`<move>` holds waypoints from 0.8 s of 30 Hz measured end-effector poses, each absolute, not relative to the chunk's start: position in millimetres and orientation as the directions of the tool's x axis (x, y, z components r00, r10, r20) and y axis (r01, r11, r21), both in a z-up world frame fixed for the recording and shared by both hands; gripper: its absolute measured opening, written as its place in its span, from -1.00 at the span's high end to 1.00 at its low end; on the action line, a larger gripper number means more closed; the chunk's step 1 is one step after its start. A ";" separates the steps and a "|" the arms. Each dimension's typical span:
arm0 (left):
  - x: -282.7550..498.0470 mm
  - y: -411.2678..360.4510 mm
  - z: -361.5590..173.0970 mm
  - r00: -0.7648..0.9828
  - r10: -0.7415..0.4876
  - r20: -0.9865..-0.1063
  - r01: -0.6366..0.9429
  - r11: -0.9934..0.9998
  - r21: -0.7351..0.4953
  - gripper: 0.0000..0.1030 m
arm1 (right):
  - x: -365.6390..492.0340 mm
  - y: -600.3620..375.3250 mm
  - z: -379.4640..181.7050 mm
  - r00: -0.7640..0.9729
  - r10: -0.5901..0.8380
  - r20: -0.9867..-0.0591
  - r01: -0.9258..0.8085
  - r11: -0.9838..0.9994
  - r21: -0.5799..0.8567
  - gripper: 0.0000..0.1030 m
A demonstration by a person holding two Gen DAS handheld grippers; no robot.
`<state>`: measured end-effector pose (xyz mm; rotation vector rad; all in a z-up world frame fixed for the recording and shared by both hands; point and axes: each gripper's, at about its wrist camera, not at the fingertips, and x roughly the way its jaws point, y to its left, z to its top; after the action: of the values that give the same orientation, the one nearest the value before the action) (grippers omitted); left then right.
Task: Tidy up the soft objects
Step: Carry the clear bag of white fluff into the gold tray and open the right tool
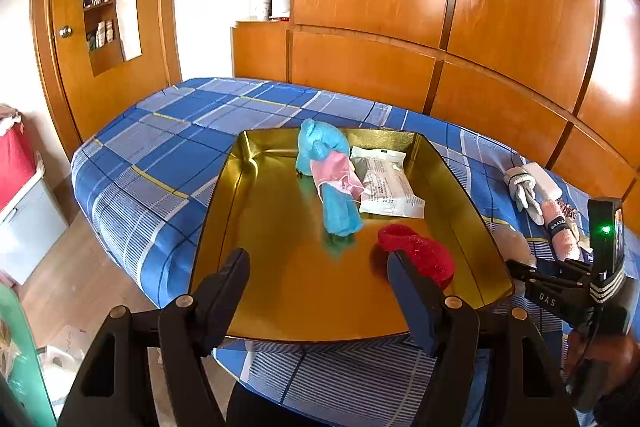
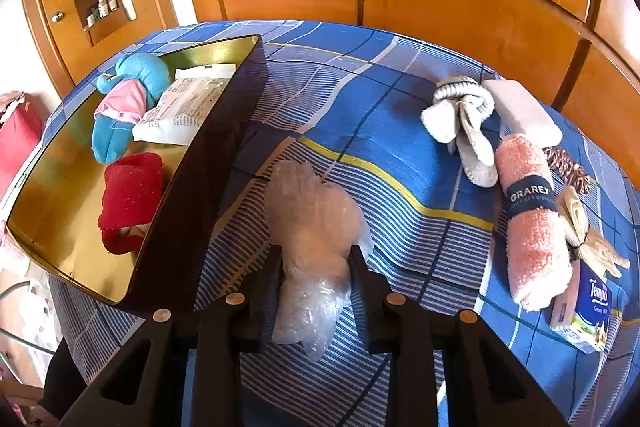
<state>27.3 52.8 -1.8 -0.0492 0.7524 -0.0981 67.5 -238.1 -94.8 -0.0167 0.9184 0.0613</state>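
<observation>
Between the right gripper's (image 2: 316,259) fingers sat a crumpled clear plastic bag (image 2: 316,227), pinched at its waist above the blue checked bedspread (image 2: 384,131). Its long axis ran along the fingers, the bulkier end pointing away from the camera. To its left stood the gold tray (image 2: 68,227) (black on its outer wall), holding a red cloth (image 2: 130,195), a blue-and-pink plush toy (image 2: 128,99) and a white packet (image 2: 184,107). The left gripper (image 1: 316,279) hovered over the tray's near end, jaws spread with nothing between them.
</observation>
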 end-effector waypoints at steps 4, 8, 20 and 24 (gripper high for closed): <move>25.5 56.2 -2.2 0.731 -0.098 -0.675 0.062 0.995 -0.076 -0.40 | 65.3 -246.7 -79.9 0.632 0.043 -0.774 -0.019 0.999 0.040 0.43; 25.3 59.7 -4.7 0.727 -0.095 -0.680 0.054 0.995 -0.081 -0.40 | 61.5 -251.1 -59.2 0.671 0.036 -0.741 0.005 0.999 0.053 0.43; 25.1 79.2 -8.3 0.729 -0.058 -0.683 0.000 0.996 -0.085 -0.40 | 62.2 -187.4 -11.7 0.684 0.261 -0.681 -0.202 0.965 0.167 0.42; 26.3 92.6 -8.5 0.729 -0.032 -0.683 -0.040 0.995 -0.090 -0.40 | 75.8 -143.6 -21.9 0.615 0.337 -0.713 -0.291 0.937 0.192 0.42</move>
<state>26.3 92.6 -8.5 -0.1012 0.7539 0.0043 75.8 -143.6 -21.9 0.0593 0.8330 0.3621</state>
